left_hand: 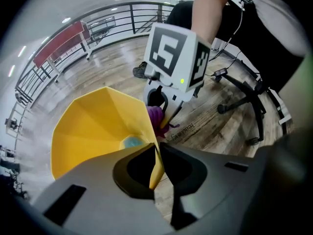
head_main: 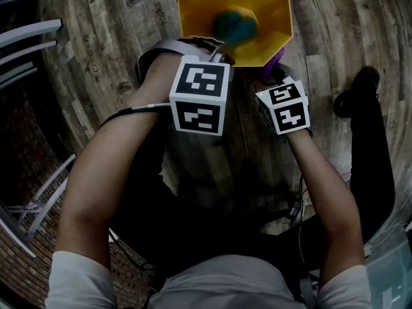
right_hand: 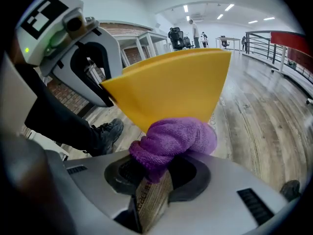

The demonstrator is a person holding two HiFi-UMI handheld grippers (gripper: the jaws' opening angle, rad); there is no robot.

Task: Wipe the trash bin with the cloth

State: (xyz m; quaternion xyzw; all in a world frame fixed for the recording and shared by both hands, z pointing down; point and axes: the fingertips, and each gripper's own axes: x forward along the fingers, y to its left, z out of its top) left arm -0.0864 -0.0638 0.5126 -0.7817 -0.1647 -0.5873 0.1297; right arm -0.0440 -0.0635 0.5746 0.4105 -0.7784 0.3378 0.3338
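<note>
Left gripper (left_hand: 157,155) has its jaws nearly together, pinching the thin yellow wall of the bin (left_hand: 93,131) at its near rim, one jaw inside and one outside; right gripper (right_hand: 156,168) is clenched on the purple cloth (right_hand: 173,138), which bulges ahead of the jaws and presses on the bin's outer wall below the rim. Bin stands on the wooden floor (head_main: 335,31) in front of the person, mouth upward toward the head camera, its long axis roughly up and down; any tilt I cannot tell. Count: two grippers; one bin; one cloth; one blurred teal thing (head_main: 235,26) inside the bin.
</note>
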